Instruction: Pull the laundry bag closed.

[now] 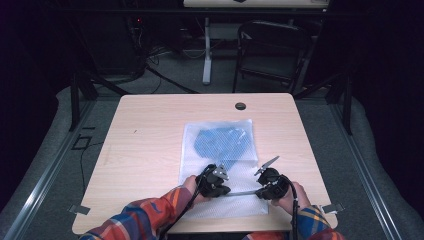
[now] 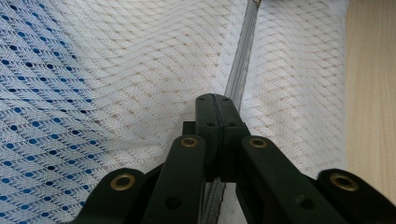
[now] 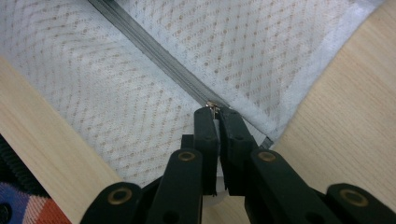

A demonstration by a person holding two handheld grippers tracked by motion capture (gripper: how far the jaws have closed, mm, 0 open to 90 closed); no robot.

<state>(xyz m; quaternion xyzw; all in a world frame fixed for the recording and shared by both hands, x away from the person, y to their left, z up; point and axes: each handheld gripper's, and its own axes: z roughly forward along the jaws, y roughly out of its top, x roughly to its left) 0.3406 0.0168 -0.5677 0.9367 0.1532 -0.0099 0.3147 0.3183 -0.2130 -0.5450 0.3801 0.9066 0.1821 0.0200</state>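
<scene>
A: High view: white mesh bag (image 1: 222, 165) lies flat on the wooden table (image 1: 145, 150), near edge close to the person. A blue garment (image 1: 221, 142) sits inside its far half. Left gripper (image 1: 216, 184) and right gripper (image 1: 265, 187) both rest on the near half, joined by a grey line, the zipper (image 1: 242, 193).

B: Jaw state from up there?

A: Too small to judge. Left gripper view settles it: left gripper (image 2: 216, 100) has its jaws pressed together, pinching the mesh fabric just beside the zipper (image 2: 240, 74). Mesh bag (image 2: 140, 56) puckers toward the jaw tips. Blue of the garment (image 2: 28, 116) shows through the mesh at that view's left.

B: And the right?

A: Right gripper view: right gripper (image 3: 215, 111) is nearly closed, a small metal piece at its tips, seemingly the slider pull, at the end of the zipper (image 3: 154, 51) near the bag's corner. Mesh bag (image 3: 116, 116) there is plain white, bare table (image 3: 345, 130) on both sides. A plaid sleeve (image 3: 23, 200) shows at lower left.
</scene>
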